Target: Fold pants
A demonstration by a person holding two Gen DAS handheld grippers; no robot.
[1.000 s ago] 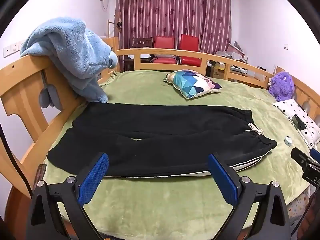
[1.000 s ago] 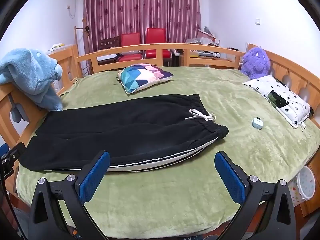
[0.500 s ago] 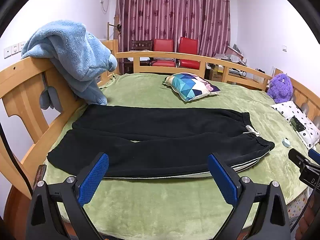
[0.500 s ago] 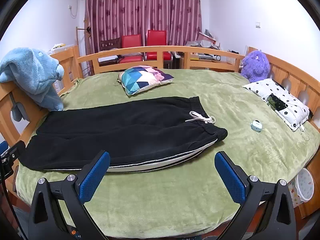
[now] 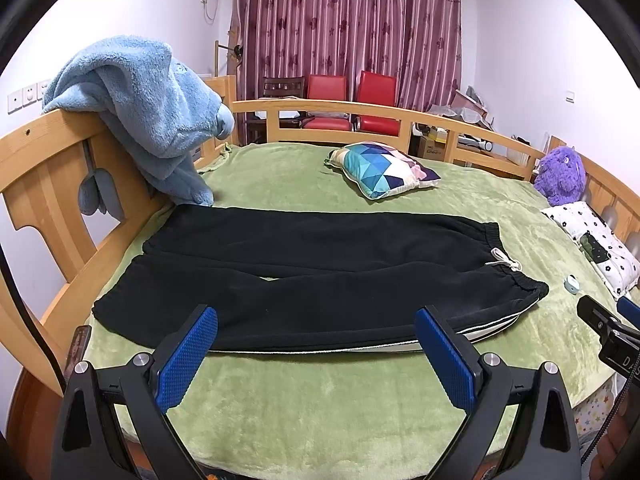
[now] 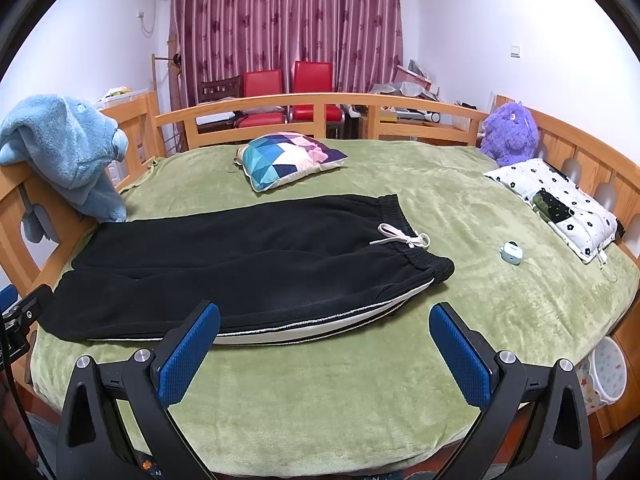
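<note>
Pants (image 5: 320, 276) lay flat on the green blanket (image 5: 320, 392) of the bed when I checked both wrist views. They were black and spread lengthwise across the bed, with the waistband (image 6: 412, 240) toward the right and the leg ends toward the left, near the wooden bed rail (image 5: 52, 184). The two legs lay side by side and touching, the near leg showing a white side stripe (image 6: 320, 326) along its front edge. A white drawstring (image 6: 404, 238) was tied in a bow on the waistband.

I held the left hand-held gripper (image 5: 316, 348) above the near edge of the bed, its blue pads (image 5: 188, 356) spread wide and holding nothing. It framed the near leg without touching the cloth. The right hand-held gripper (image 6: 324, 346) was likewise spread wide and empty, short of the striped edge.

I noted a patterned cushion (image 6: 288, 160) beyond the pants, well apart from them. A blue fleece blanket (image 5: 144, 112) hung over the rail at the left, its lower end just beside the far leg end. A purple plush toy (image 6: 508, 134) and a flowered pillow (image 6: 556, 204) sat at the right, with a small pale blue case (image 6: 512, 253) on the blanket between the pillow and the waistband.
</note>
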